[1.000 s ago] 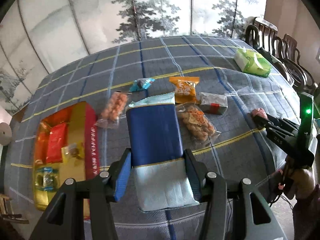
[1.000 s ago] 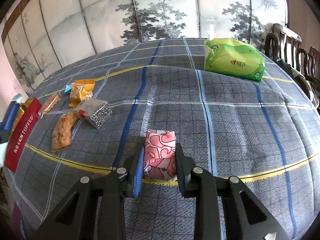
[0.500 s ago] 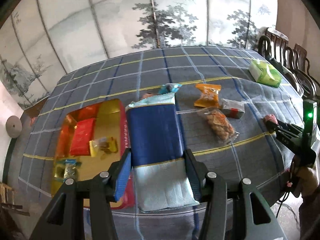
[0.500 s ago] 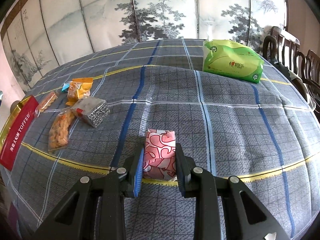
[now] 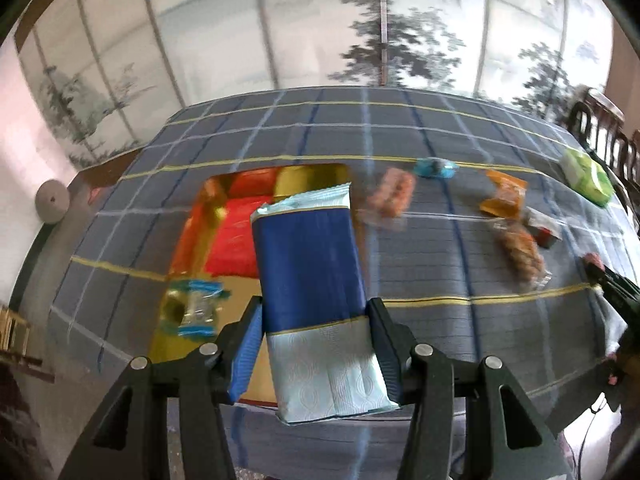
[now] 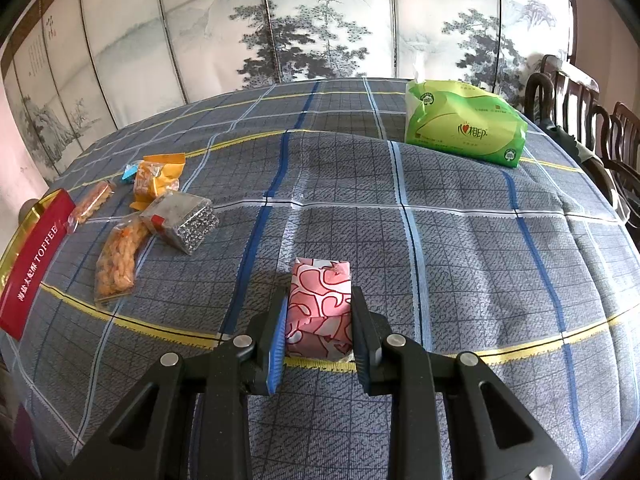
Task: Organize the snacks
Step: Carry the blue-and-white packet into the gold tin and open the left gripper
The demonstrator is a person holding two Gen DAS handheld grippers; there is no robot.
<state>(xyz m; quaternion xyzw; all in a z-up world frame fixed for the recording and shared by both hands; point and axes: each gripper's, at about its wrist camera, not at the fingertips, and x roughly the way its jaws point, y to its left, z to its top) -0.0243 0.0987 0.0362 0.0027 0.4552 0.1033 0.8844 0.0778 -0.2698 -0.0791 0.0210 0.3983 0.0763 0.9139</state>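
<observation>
My left gripper (image 5: 314,330) is shut on a long blue and pale-teal snack packet (image 5: 310,264), held above the red and gold toffee box (image 5: 236,240), which lies open with a red pack and a small clear-wrapped sweet (image 5: 194,308) inside. My right gripper (image 6: 319,326) is shut on a pink and white patterned packet (image 6: 320,300) just over the plaid tablecloth. Loose snacks lie between them: an orange packet (image 6: 156,178), a silver packet (image 6: 182,220), a clear bag of fried twists (image 6: 118,258), a peanut bag (image 5: 390,196) and a small blue sweet (image 5: 434,168).
A green tissue pack (image 6: 460,128) sits at the far right of the table. Dark wooden chairs (image 6: 580,96) stand along the right edge. A painted folding screen (image 6: 320,20) closes off the back. The toffee box's red side (image 6: 30,264) shows at the left in the right wrist view.
The left gripper has carried the blue packet leftward, from above the loose snacks to above the open toffee box. The right gripper and its pink packet have stayed put.
</observation>
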